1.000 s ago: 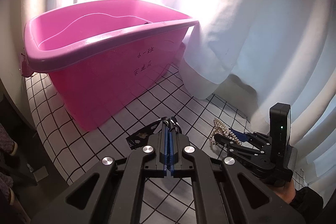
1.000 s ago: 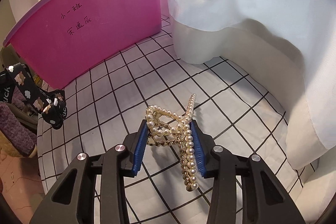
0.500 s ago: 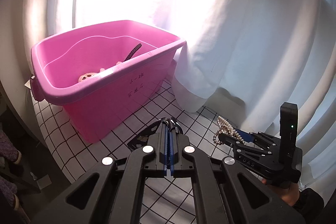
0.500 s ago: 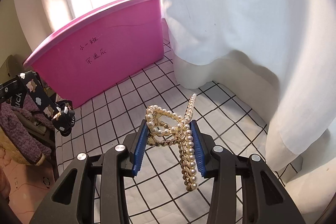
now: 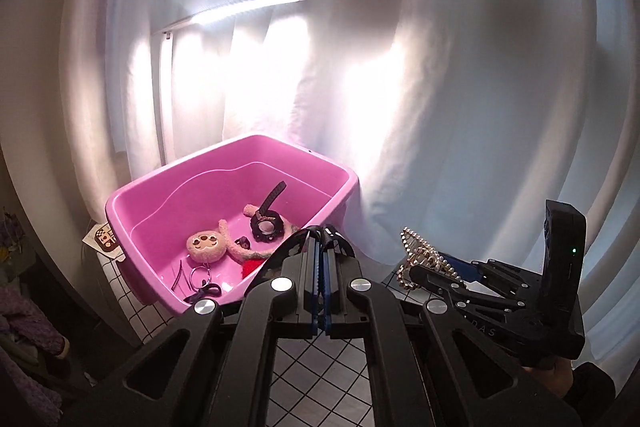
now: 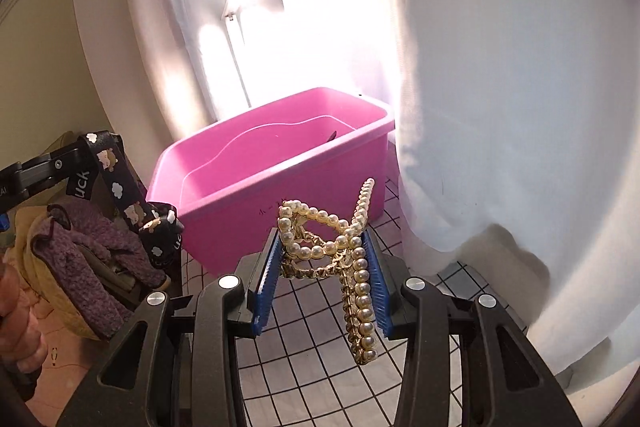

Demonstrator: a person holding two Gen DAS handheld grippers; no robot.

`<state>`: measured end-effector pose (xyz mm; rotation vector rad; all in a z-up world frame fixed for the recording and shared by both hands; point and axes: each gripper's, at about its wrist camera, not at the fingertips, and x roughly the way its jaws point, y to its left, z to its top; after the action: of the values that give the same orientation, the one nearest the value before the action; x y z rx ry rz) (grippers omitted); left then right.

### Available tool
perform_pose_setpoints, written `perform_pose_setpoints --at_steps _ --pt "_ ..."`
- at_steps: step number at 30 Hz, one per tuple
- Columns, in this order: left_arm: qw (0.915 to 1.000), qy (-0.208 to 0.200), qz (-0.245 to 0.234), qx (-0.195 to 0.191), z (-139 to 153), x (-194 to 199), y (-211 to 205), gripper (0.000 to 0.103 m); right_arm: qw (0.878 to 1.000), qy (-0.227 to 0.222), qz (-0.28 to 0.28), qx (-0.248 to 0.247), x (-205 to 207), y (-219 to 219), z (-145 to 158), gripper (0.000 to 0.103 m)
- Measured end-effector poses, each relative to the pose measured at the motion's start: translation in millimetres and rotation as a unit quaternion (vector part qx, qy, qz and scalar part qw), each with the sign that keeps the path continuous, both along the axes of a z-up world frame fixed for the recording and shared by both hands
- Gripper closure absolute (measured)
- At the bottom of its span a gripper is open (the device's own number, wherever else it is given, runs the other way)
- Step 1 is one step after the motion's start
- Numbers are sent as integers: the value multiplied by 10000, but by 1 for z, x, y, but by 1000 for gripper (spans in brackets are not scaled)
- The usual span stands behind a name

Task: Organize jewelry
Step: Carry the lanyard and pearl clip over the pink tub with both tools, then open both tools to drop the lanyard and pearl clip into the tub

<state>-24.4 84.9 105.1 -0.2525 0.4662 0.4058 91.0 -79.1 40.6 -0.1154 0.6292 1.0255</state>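
The right gripper [image 6: 322, 267], jaws clamped on the pearl hair clip [image 6: 340, 251], and the left gripper [image 5: 320, 267], jaws pinching a printed black strap [image 6: 120, 187], face the pink bin [image 6: 280, 163] ahead and below.

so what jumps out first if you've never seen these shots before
The bright pink bin dominates, standing on the checked cloth against the white curtain, with a plush toy and a black watch inside. Next is the pearl hair clip clamped in the right gripper, and the patterned black strap pinched by the left gripper.
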Motion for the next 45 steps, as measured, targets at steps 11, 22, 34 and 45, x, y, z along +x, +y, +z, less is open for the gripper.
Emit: perform_pose_setpoints --at_steps 11,22,34,45 --pt "10000 51 -55 35 20 23 88 101 9997 -200 -49 99 20 102 43 64" --pt "9978 571 20 -341 -21 59 183 101 9991 125 -49 -392 43 206 27 64" --pt "9845 1482 186 -919 -78 91 231 101 9891 612 -85 -1337 76 272 -11 64" --pt "9771 1812 182 -1096 -93 100 237 98 9826 837 -296 -1629 93 283 -32 61"
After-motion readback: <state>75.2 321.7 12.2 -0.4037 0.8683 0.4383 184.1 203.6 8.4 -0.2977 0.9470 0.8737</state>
